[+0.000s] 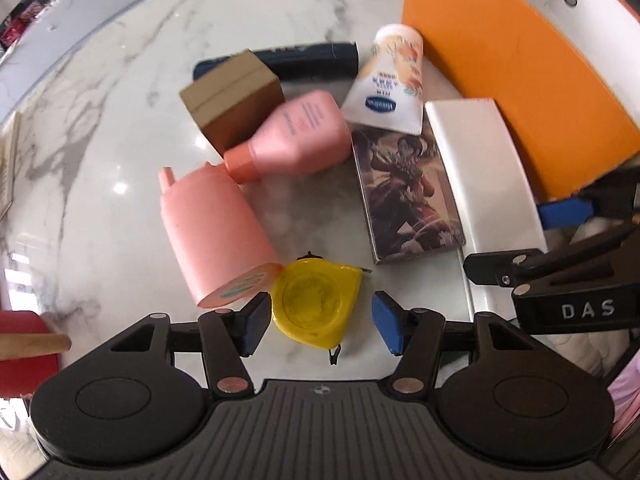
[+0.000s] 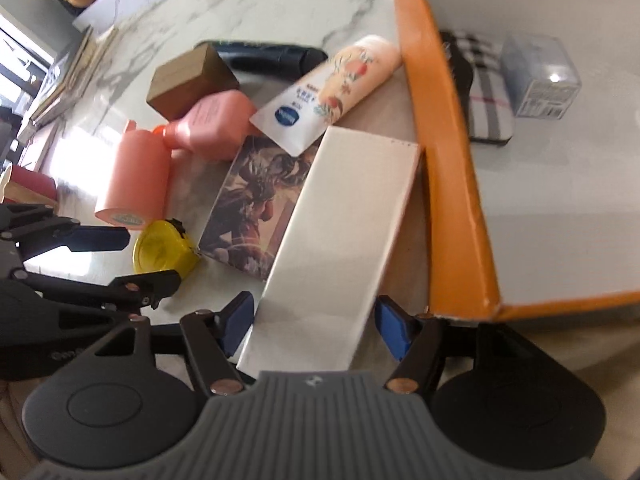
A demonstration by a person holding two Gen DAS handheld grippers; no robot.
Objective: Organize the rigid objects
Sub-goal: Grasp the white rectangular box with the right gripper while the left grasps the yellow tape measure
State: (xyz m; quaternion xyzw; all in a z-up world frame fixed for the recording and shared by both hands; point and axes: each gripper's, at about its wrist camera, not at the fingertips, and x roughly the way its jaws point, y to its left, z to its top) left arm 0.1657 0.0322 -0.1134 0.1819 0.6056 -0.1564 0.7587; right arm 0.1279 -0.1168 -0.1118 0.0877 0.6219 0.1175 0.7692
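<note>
My left gripper [image 1: 320,320] is open, its blue pads on either side of a yellow tape measure [image 1: 314,306] lying on the marble table [image 1: 120,120]. My right gripper [image 2: 314,330] is open around the near end of a long white box [image 2: 340,236]. Next to it lie a picture-printed box [image 2: 256,208], a Vaseline tube [image 2: 324,92], a pink bottle [image 2: 212,124] with an orange cap, a pink cylinder bottle [image 2: 136,176], a brown cardboard box [image 2: 188,80] and a dark blue case [image 2: 268,58].
An orange-walled box [image 2: 452,168] stands at the right; inside it lie a plaid case [image 2: 486,92] and a clear cube box [image 2: 538,80]. A red object with a wooden handle [image 1: 28,344] sits at the left edge of the left wrist view.
</note>
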